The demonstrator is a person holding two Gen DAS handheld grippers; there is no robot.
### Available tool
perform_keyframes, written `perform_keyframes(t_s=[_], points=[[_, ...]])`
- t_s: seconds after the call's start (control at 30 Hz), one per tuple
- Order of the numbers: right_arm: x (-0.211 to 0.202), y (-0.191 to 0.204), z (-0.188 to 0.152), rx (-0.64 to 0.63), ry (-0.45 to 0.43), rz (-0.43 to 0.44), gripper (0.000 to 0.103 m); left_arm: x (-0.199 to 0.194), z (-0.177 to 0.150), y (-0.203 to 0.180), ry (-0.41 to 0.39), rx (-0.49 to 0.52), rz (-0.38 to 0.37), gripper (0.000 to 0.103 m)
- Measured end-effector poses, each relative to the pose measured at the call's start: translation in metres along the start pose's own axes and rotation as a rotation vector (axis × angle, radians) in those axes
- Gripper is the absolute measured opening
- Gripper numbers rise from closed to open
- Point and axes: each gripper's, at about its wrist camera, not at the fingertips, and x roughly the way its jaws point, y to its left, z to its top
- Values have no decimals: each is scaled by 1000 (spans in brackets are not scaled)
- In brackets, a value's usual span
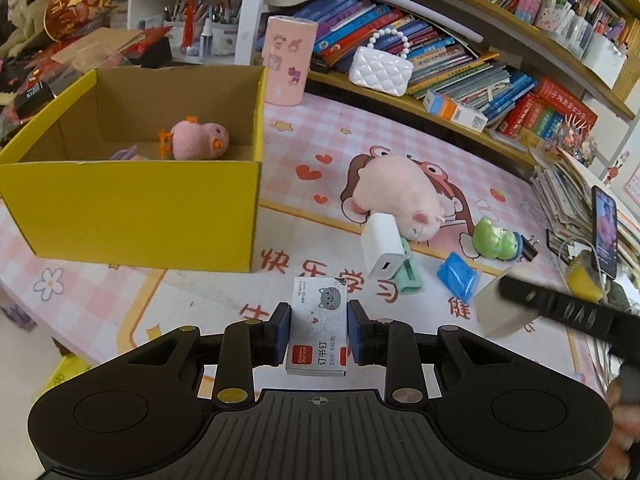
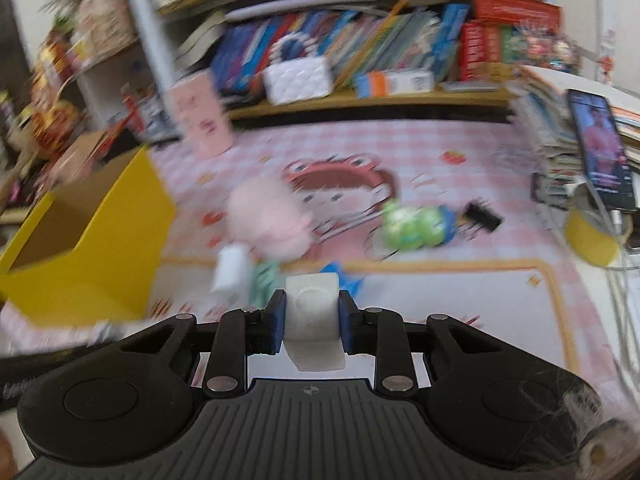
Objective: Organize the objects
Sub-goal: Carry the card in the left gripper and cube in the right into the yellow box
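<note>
Left wrist view: left hand-held gripper (image 1: 319, 334) clamps a staple box (image 1: 318, 328); right hand-held gripper (image 2: 312, 322) clamps a white block (image 2: 314, 320).

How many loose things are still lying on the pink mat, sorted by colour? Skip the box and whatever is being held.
Pink: 1, plush pig
White: 1, charger plug
Green: 2, frog toy, mint clip
Blue: 1, blue packet
Black: 1, binder clip
Total: 6

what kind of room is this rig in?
Most likely a child's study desk at home. A pink cartoon desk mat covers the surface, crowded bookshelves of children's books run behind it, and small toys such as a pink plush pig lie beside a yellow cardboard box.
</note>
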Motion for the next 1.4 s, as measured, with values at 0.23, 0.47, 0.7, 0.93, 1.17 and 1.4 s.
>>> perform_keyframes(t_s=[0.23,0.47,0.7,0.93,1.17,1.4], points=[[-7,56,-20,-98,31,54,24,-22,-12,32,-8,23,-14,28],[-18,115,-44,-153,43,78,24,-51,-23,79,-12,21,-14,28],[-27,167,-72,-189,64,93,25,-77,-35,122,-15,26,-7,28],[-30,211,-98,-199,89,108,25,-96,-47,163,-5,25,-2,28],[-32,242,-109,-203,74,112,25,-109,-50,192,-27,23,2,28],[-35,261,-109,-206,52,101,25,-117,-45,208,-64,23,-8,28]])
